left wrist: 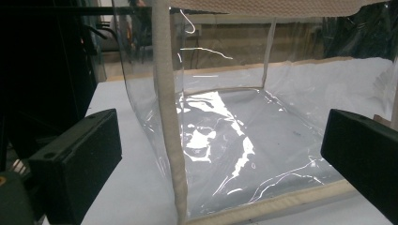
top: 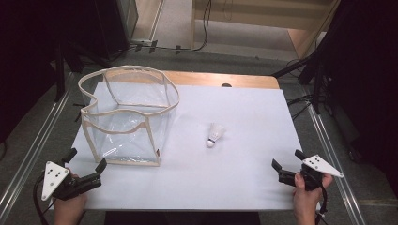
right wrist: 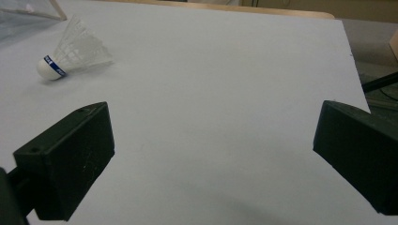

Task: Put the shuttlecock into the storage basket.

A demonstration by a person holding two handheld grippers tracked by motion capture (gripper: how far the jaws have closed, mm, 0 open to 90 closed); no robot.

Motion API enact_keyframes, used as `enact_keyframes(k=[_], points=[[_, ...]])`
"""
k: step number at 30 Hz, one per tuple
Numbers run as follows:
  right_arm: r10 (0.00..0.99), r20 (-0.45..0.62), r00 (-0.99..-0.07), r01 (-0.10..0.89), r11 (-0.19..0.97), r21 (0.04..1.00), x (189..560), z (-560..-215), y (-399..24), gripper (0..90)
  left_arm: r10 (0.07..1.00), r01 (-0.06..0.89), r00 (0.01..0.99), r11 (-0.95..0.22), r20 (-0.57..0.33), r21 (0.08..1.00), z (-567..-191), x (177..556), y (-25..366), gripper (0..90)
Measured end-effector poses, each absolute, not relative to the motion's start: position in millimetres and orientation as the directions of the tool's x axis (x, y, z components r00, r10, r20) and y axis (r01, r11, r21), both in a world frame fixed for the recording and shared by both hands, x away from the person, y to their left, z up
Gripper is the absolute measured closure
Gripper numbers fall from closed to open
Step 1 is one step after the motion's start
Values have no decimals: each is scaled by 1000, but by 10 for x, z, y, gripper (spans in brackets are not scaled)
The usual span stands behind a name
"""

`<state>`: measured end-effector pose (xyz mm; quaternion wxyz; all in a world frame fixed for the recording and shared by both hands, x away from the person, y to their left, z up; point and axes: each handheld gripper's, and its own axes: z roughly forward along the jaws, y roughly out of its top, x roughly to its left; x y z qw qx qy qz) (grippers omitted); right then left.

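Right now both tools rest at the near edge of the white worktop (top: 234, 122), each held in a hand, and neither grips anything. The left tool (top: 85, 159) sits at about 8 o'clock from the worktop's middle, its two black jaws spread wide apart and aimed toward 1 o'clock. In the left gripper view those jaws frame the near corner of a clear plastic bag (left wrist: 225, 140), with nothing pinched between them; the bag's cream fabric seam (left wrist: 168, 122) rises upright between the jaws, closer to the left one, apart from both.

Seen from above, the clear plastic bag (top: 126, 117) stands open-topped at roughly 10 o'clock on the worktop, its cream-trimmed rim bowed and uneven, its near corner just beside the left tool.

The right tool (top: 287, 161) lies at about 4 o'clock, jaws likewise wide apart and empty, pointing toward 10 o'clock. Its own view looks across bare white surface between the jaws (right wrist: 211, 140).

A white shuttlecock (top: 216, 134) lies on its side near the worktop's centre, cork end toward 7 o'clock and feather skirt toward 1 o'clock. It sits between the bag and the right tool, apart from the bag and well apart from both tools. In the right gripper view the shuttlecock (right wrist: 70, 54) shows at 10 o'clock, a blue band around its cork.
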<state>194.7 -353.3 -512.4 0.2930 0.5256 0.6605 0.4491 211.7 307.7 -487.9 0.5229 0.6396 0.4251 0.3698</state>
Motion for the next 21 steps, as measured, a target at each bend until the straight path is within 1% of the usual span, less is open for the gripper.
enact_keyframes(k=[9, 14, 18, 19, 21], points=[[953, 70, -296, 417, 63, 907, 1939, -5012, -3478, 0, 931, 157, 363, -94, 32, 983, -4879, 2124, 3066, 0], [950, 83, -301, 410, 50, 911, 1945, -4884, -3446, 0, 930, 152, 365, -92, 30, 984, -4880, 2110, 3078, 0], [952, 63, -300, 416, 71, 907, 1969, -4843, -3403, 0, 930, 150, 367, -92, 32, 984, -4881, 2099, 3080, 0], [948, 53, -315, 424, 90, 901, 2005, -4829, -3356, 0, 929, 147, 370, -91, 31, 985, -4882, 2096, 3083, 0], [945, 61, -321, 436, 90, 896, 2047, -4821, -3306, 0, 928, 147, 370, -89, 29, 985, -4882, 2096, 3086, 0]])
